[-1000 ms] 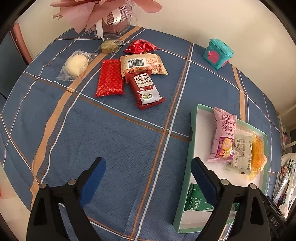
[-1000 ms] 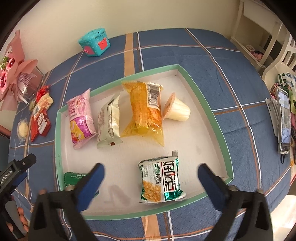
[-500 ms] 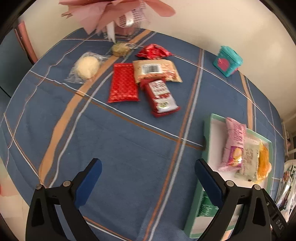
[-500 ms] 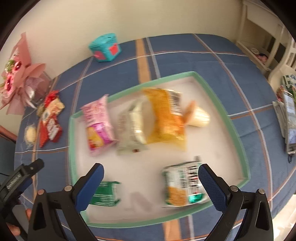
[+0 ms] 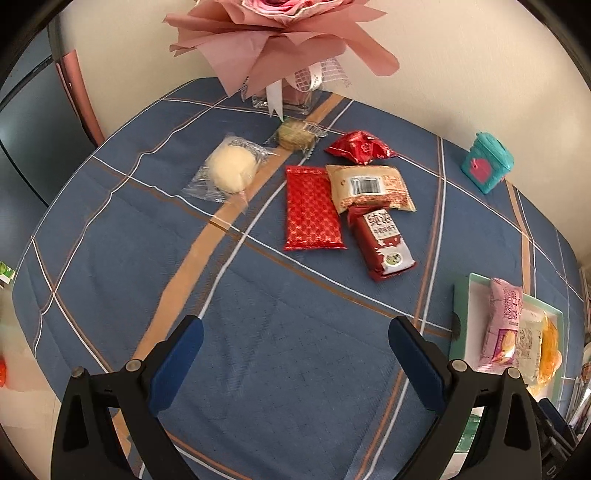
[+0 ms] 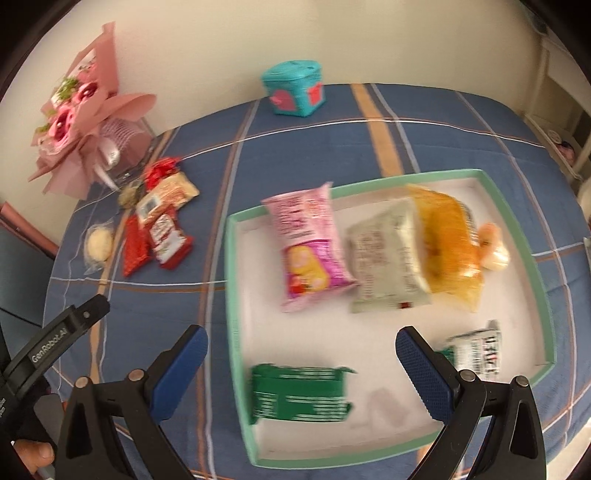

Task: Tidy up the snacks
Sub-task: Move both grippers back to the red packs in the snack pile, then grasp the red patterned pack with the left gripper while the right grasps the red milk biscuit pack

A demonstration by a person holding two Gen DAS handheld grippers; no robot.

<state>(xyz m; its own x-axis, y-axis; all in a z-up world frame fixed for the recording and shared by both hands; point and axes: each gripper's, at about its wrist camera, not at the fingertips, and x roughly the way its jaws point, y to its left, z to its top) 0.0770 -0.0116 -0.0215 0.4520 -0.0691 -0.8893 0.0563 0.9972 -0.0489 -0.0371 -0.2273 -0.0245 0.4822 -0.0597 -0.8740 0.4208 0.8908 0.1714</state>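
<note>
The tablecloth (image 5: 295, 350) is matt woven cloth. The red packet (image 5: 312, 208) is glossy foil, the bun wrapper (image 5: 207, 181) clear shiny plastic. The tray (image 6: 236, 332) looks like matt card. The bouquet (image 5: 280, 33) wrap is matt paper.

A round table (image 5: 110, 258) draped in a dark blue cloth crossed by white, tan and brown plaid stripes stands against a plain cream-coloured wall (image 5: 461, 74). At the table's far edge, a bouquet wrapped in pink paper (image 5: 280, 33) sits in a clear glass vase by the wall, with a small teal box bearing pink shapes (image 6: 293, 88) farther along. A dusty-pink chair back (image 5: 79, 96) rises beside the table, a dark grey panel behind it. White wooden furniture (image 6: 554, 92) stands at the room's other side. Soft, even light fills the scene.
</note>
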